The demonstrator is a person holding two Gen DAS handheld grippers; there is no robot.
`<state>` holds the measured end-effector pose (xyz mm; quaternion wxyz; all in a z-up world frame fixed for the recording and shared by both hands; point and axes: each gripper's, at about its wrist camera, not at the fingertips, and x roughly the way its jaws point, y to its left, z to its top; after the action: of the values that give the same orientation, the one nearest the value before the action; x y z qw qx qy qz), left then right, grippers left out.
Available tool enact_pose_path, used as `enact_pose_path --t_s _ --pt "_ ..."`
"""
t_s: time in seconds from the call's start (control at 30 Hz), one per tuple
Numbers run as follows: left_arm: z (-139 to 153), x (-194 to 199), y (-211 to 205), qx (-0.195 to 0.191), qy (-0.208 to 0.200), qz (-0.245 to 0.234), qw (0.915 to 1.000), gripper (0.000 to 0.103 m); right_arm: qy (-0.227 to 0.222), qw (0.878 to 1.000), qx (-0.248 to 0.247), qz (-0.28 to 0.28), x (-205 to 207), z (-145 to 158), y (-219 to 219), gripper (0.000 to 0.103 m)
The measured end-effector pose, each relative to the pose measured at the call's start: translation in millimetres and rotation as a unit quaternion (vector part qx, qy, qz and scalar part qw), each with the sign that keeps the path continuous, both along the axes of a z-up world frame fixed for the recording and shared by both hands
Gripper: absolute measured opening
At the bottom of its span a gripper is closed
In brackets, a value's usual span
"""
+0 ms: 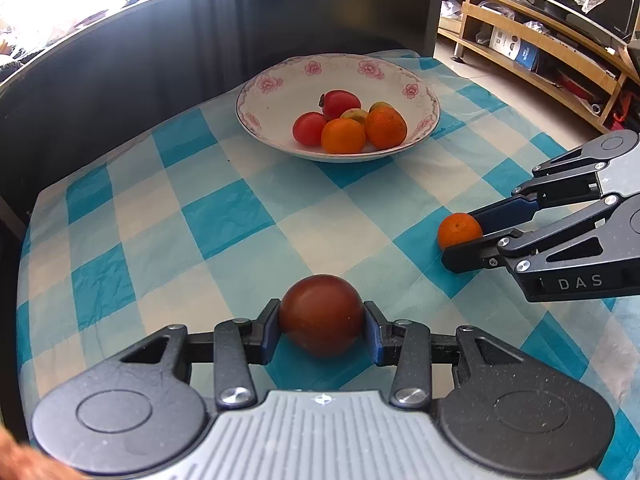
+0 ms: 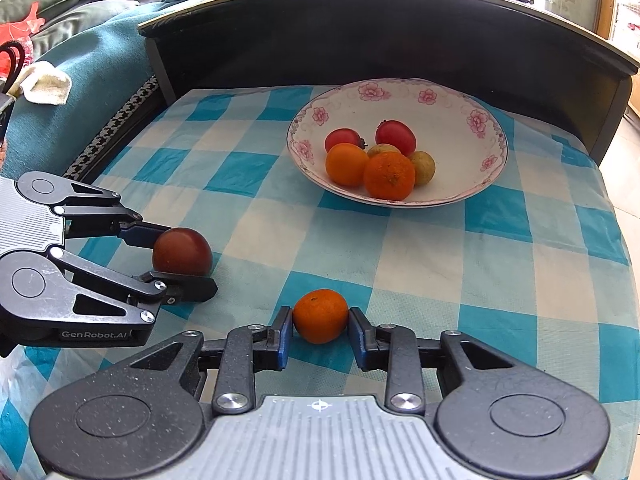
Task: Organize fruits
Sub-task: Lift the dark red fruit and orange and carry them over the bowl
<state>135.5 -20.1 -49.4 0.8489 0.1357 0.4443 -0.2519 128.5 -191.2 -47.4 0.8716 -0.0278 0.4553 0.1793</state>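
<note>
A dark red tomato [image 1: 321,314] sits on the checked cloth between the fingers of my left gripper [image 1: 321,330], which is shut on it; it also shows in the right wrist view [image 2: 182,251]. A small orange [image 2: 320,315] sits between the fingers of my right gripper [image 2: 320,334], whose pads touch both its sides; it also shows in the left wrist view [image 1: 459,230]. A white flowered bowl [image 1: 280,80] at the far side holds several fruits: red tomatoes [image 1: 310,128], oranges [image 1: 384,127] and greenish fruits. The bowl also shows in the right wrist view [image 2: 460,96].
The blue and white checked cloth [image 1: 224,216] covers a low table. A dark curved board [image 1: 120,60] rises behind the bowl. A wooden shelf unit [image 1: 540,40] stands to the right, a teal sofa [image 2: 80,80] to the left.
</note>
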Motion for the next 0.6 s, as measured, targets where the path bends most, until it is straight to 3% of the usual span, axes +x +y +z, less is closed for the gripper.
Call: enact_pose_path --t_s 0.6 --pt "4.5 0.6 0.0 0.004 0.01 0.001 0.9999 0.049 0.003 1.0 -0.01 0.007 -1.1 -1.9 2.5 0.025"
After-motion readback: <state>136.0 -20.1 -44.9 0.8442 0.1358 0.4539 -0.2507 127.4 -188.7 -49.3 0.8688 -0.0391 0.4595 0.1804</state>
